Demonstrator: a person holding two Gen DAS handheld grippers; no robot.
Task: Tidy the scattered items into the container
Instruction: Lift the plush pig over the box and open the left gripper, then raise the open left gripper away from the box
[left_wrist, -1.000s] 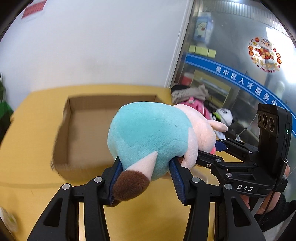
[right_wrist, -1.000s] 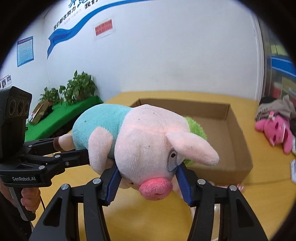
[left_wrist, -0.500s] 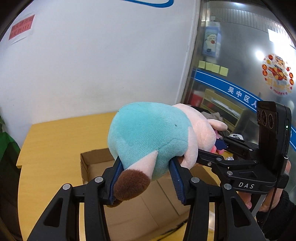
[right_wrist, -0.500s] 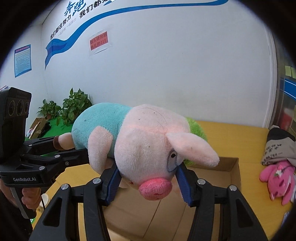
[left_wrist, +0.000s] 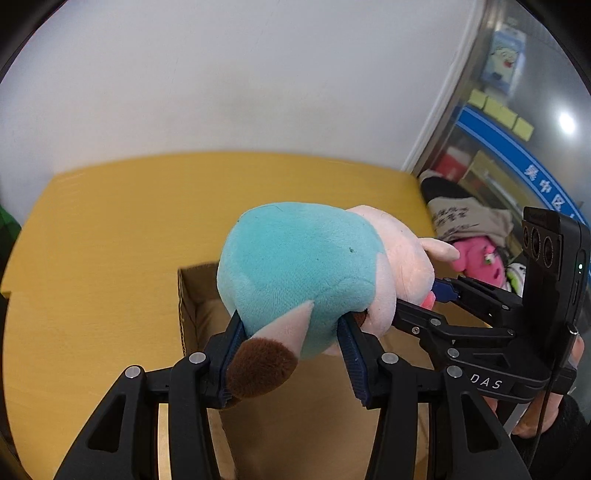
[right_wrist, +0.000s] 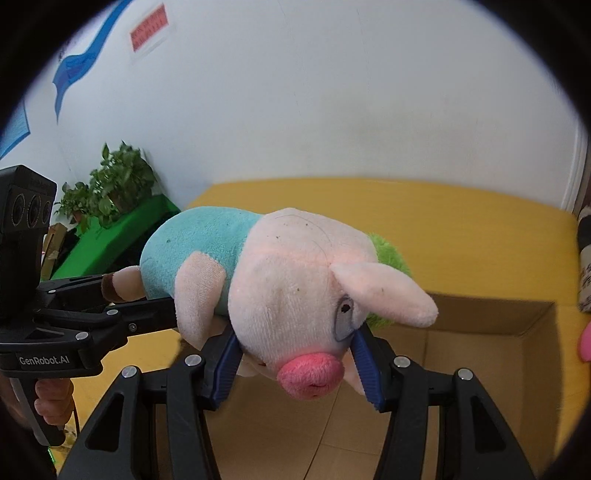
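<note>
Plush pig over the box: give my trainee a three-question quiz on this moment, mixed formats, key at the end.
1. True or false: only one hand-held gripper grips the plush pig.
2. Multiple choice: what lies directly below the pig? A) the bare yellow table B) the open cardboard box C) the green shelf
3. Fill in: the left hand-held gripper clamps the pig's teal ____ end, while the right hand-held gripper clamps its head.

Key: 1 false, both grip it; 2 B; 3 rear.
</note>
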